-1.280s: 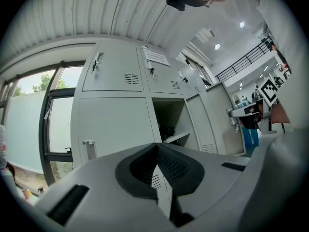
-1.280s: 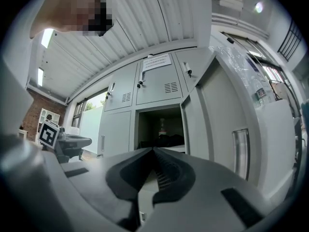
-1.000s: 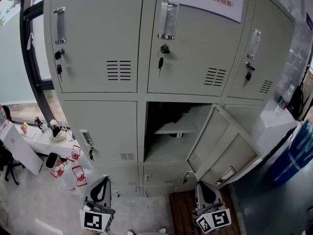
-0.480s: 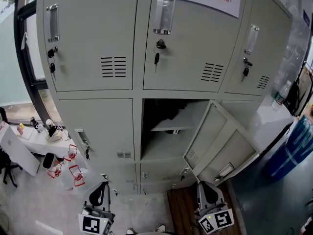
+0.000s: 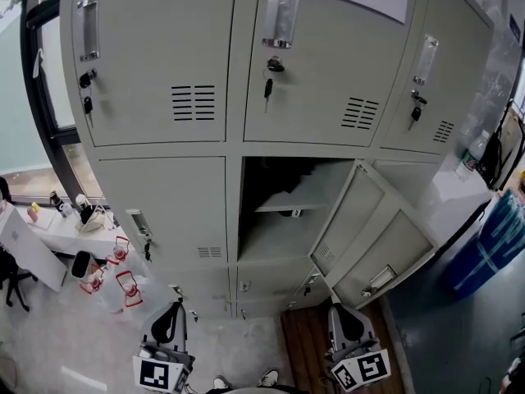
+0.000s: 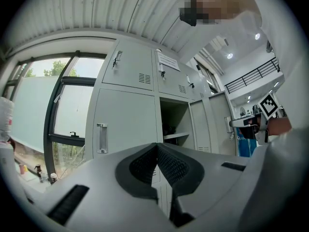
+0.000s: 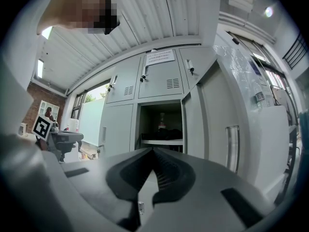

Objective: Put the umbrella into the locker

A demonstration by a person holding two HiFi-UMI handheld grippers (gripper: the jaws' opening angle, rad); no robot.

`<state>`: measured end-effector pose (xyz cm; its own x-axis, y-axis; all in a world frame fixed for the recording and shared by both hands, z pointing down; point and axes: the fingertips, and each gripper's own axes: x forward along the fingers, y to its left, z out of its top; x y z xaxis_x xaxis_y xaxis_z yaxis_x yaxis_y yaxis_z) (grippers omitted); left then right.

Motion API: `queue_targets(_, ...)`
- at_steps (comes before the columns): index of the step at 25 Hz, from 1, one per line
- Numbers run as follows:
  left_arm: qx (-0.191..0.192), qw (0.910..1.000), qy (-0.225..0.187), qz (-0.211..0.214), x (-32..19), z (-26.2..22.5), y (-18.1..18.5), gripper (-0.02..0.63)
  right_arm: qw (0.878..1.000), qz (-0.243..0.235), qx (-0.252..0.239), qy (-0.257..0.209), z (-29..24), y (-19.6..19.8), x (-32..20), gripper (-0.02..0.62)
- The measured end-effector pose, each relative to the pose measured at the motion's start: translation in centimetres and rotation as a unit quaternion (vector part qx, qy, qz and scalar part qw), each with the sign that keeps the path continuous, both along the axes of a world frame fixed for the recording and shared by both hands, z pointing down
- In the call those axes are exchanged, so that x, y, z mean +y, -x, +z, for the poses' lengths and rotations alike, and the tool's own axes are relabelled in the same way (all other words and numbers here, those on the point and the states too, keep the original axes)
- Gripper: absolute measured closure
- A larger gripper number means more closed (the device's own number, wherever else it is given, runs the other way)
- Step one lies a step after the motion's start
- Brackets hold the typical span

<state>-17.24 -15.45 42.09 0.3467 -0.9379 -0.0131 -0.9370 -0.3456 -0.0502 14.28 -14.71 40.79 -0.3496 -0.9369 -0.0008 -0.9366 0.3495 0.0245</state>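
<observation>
left tongs (image 6: 157,148) and right tongs (image 7: 153,151) both clenched, empty. umbrella not clearly seen; a dark shape (image 7: 166,134) on the locker (image 5: 271,243) shelf (image 7: 161,141) may be it. the door (image 5: 373,236), ajar at 4 o'clock, could snag the right tongs.

A bank of pale grey metal lockers (image 5: 156,48) fills the wall ahead of and above the left fingers (image 5: 166,325) and the right fingers (image 5: 349,327). Well to the left of the left fingers stands a tall dark-framed window (image 5: 45,113) with daylight behind it and a white table (image 5: 41,240) below it. A pale speckled floor (image 5: 74,347) lies beside the left fingers. Brown wooden boards (image 5: 303,351) lie just beside the right fingers. Overhead, a white ribbed ceiling (image 6: 120,8) carries lit round lamps (image 6: 230,55).
</observation>
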Motion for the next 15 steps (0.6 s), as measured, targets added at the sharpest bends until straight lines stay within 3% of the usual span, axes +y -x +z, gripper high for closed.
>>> queue_targets(9,-0.014,0.9999,0.001,-0.005,0.8,-0.4,1.3,0.584,1.000,-0.019,-0.001,-0.003,-0.1,2.4,-0.1,0.580)
queue_targets(15,0.002,0.9999,0.009,-0.006,1.4,0.3,2.3,0.584,0.999,-0.033,0.004,0.007,0.2,3.8,0.5,0.581)
